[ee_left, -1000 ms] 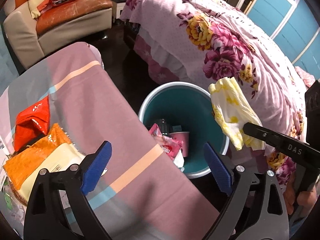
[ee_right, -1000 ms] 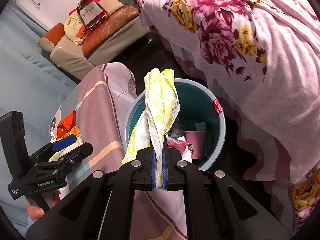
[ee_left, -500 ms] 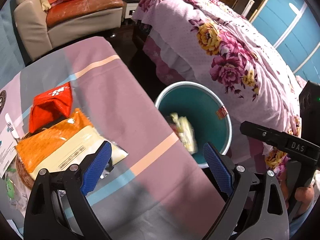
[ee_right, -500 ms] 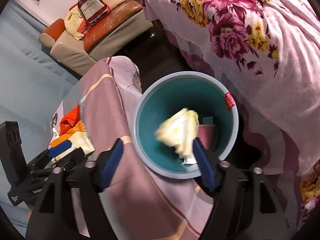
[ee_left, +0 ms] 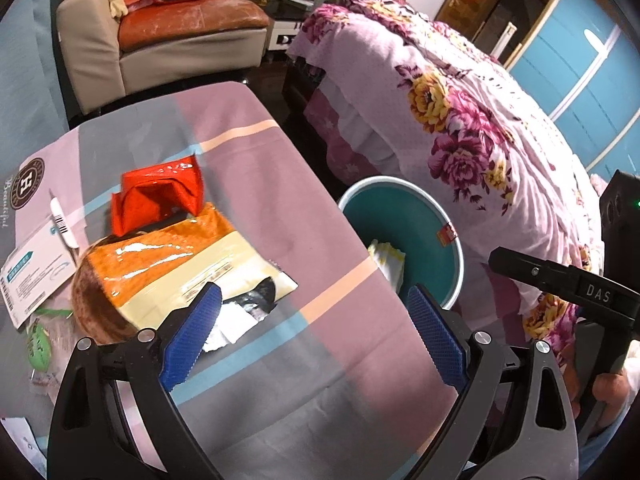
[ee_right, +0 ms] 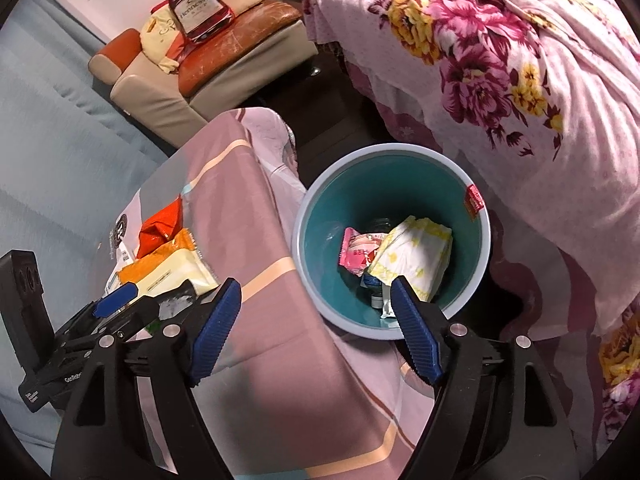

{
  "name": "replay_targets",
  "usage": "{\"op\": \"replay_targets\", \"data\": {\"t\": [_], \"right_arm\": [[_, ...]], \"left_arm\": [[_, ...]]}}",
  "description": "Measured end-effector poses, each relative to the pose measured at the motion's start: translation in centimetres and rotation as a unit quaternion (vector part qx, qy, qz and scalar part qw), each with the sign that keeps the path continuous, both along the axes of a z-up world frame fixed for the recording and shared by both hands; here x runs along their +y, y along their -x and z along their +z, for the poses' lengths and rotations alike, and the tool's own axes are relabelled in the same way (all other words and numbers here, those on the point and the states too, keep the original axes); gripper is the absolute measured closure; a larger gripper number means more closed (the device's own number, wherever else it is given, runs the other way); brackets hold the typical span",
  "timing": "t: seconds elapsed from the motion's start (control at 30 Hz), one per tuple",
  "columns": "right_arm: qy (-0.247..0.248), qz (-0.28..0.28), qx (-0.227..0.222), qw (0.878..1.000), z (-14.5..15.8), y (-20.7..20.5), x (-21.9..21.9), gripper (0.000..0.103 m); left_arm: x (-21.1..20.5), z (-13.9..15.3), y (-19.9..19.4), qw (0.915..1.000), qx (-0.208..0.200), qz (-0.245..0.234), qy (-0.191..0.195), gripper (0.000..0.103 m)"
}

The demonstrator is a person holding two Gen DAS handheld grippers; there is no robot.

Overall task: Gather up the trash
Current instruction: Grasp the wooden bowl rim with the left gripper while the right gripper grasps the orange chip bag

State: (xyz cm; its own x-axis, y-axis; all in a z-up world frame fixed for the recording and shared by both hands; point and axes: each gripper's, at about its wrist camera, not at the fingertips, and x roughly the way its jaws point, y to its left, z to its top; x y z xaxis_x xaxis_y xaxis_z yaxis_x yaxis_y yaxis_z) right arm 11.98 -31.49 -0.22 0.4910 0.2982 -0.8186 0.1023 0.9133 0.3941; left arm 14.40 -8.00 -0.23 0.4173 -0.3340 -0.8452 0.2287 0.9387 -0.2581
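Both my grippers, left gripper (ee_left: pixel 316 336) and right gripper (ee_right: pixel 316 328), stand wide, holding nothing. Yellow wrapper (ee_right: pixel 416 256) lies in the bin (ee_right: pixel 486 248). Next, I judge: red packet (ee_left: pixel 160 192) on the table (ee_left: pixel 280 184).

**Bin between table and bed**

The bin (ee_right: pixel 394 322) stands on the floor just off the table's (ee_right: pixel 280 360) right edge, with the bed (ee_right: pixel 520 80) beyond it. A crumpled wrapper (ee_right: pixel 414 254) and a snack packet (ee_right: pixel 356 254) lie inside. Packets (ee_left: pixel 160 248) cluster near the table's left edge. An armchair (ee_left: pixel 168 40) sits behind the table.
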Motion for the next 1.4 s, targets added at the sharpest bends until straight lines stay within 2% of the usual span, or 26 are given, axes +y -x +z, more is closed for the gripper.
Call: {"op": "replay_targets", "data": {"t": [0.37,0.63,0.97,1.4], "right_arm": [[0.017,0.032,0.006,0.999,0.9,0.0,4.1,0.027],[0.023,0.078,0.019,0.997,0.4,-1.7,8.9,0.027],[0.011,0.129,0.056,0.99,-2.2,-6.3,14.7,0.027],[0.012,0.173,0.075,0.982,-5.8,-11.4,20.4,0.027]], "left_arm": [[3.6,0.5,1.5,0.9996,-0.007,0.023,0.014,0.009],[9.4,0.1,1.8,0.9966,-0.012,0.079,0.019,0.009],[16.9,-2.4,1.8,0.9883,0.011,0.15,0.023,0.009],[18.8,-4.7,0.6,0.9882,0.025,0.151,-0.002,0.009]]}}
